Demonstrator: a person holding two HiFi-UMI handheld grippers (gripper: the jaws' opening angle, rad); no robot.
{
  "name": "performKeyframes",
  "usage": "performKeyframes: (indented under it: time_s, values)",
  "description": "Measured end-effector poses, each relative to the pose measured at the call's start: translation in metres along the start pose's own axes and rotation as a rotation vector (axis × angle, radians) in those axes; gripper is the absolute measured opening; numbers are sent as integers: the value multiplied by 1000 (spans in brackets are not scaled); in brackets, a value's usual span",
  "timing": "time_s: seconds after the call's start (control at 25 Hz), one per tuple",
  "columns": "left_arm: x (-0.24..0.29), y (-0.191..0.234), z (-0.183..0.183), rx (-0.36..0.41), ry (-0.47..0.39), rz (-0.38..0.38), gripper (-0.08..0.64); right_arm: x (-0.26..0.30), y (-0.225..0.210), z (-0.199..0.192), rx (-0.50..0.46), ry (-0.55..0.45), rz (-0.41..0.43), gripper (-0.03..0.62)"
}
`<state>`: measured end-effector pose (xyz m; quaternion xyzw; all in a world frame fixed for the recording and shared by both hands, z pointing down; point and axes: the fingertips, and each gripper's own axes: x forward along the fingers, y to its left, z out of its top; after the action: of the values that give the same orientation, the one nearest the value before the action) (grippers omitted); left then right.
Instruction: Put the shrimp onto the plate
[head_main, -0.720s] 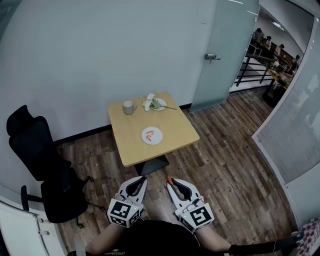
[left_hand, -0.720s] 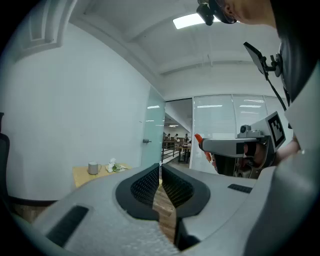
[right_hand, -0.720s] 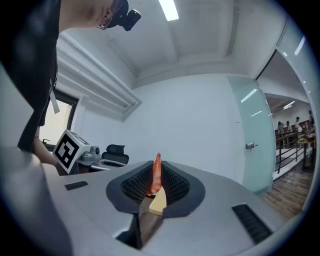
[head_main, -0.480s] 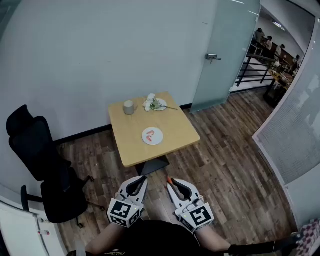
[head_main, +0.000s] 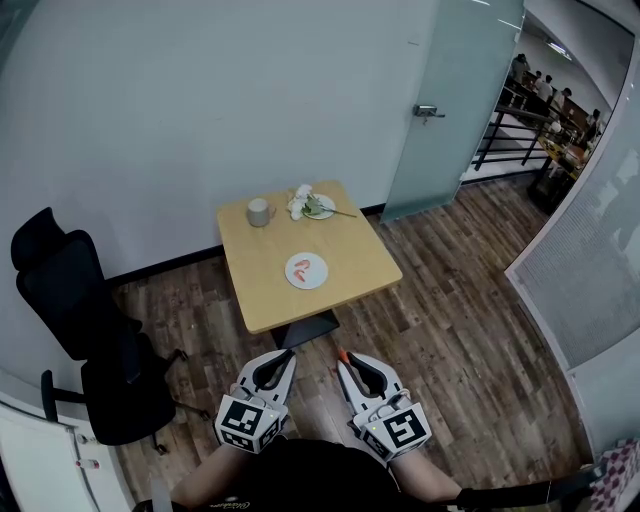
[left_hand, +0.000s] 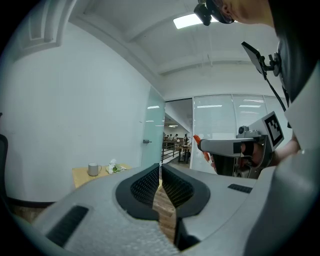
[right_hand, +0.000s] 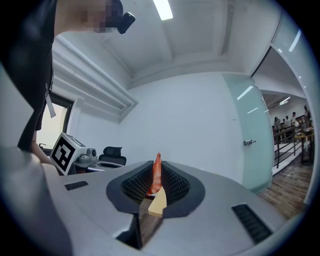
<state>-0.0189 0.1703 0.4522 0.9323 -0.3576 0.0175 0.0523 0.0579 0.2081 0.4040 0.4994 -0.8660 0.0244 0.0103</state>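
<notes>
A white plate (head_main: 306, 270) with orange shrimp on it lies near the front of a small wooden table (head_main: 350, 256) well ahead of me. My right gripper (head_main: 343, 357) is held low over the floor, shut on an orange shrimp (right_hand: 156, 174) that sticks up between its pads; its orange tip shows in the head view. My left gripper (head_main: 285, 357) hangs beside it, jaws shut with nothing between them (left_hand: 160, 176). Both grippers are far short of the table.
A grey mug (head_main: 259, 212) and a second plate with greens and tissue (head_main: 312, 206) stand at the table's far edge. A black office chair (head_main: 75, 320) is at the left. A glass door (head_main: 450, 100) and railing lie to the right. The floor is wood planks.
The view has shifted slightly; the right gripper has edged a little to the right and up. The shrimp stays gripped. The left gripper has hardly moved.
</notes>
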Motion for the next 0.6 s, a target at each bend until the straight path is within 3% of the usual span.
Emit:
performKeyframes:
  time_s: [0.6]
  values:
    - [-5, 20, -1, -12, -7, -15, 20, 22, 3, -12, -4, 10, -20, 49]
